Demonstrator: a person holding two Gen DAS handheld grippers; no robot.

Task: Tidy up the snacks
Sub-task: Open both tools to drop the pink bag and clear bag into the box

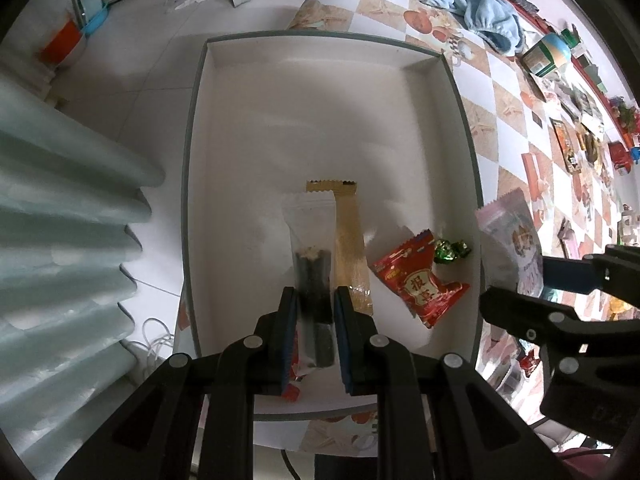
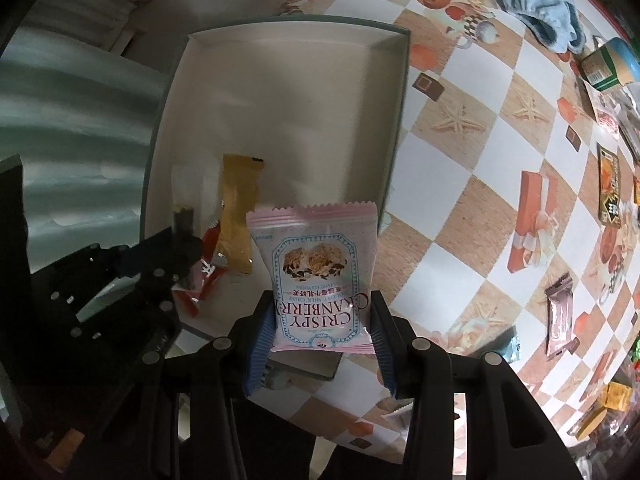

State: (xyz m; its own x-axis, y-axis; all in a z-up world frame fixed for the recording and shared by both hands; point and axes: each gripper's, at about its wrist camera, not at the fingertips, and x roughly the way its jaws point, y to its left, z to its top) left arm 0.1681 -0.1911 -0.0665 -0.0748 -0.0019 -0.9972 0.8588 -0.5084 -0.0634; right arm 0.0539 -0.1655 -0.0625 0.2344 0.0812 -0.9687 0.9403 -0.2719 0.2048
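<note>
A white open box (image 1: 224,128) lies on the checked tablecloth. My left gripper (image 1: 315,300) is shut on a clear packet with a dark snack stick (image 1: 314,276), low over the box floor. A gold packet (image 1: 349,236), a red packet (image 1: 420,284) and a green wrapped candy (image 1: 450,249) lie in the box. My right gripper (image 2: 323,312) is shut on a pink Crispy Cranberry packet (image 2: 316,264), held over the box's right rim (image 2: 396,128); it also shows in the left wrist view (image 1: 510,240).
Several loose snack packets (image 2: 560,312) lie on the tablecloth to the right. A blue cloth (image 1: 468,4) and a green-and-blue jar (image 1: 546,56) sit at the far side. A pale corrugated panel (image 1: 60,240) stands left of the box.
</note>
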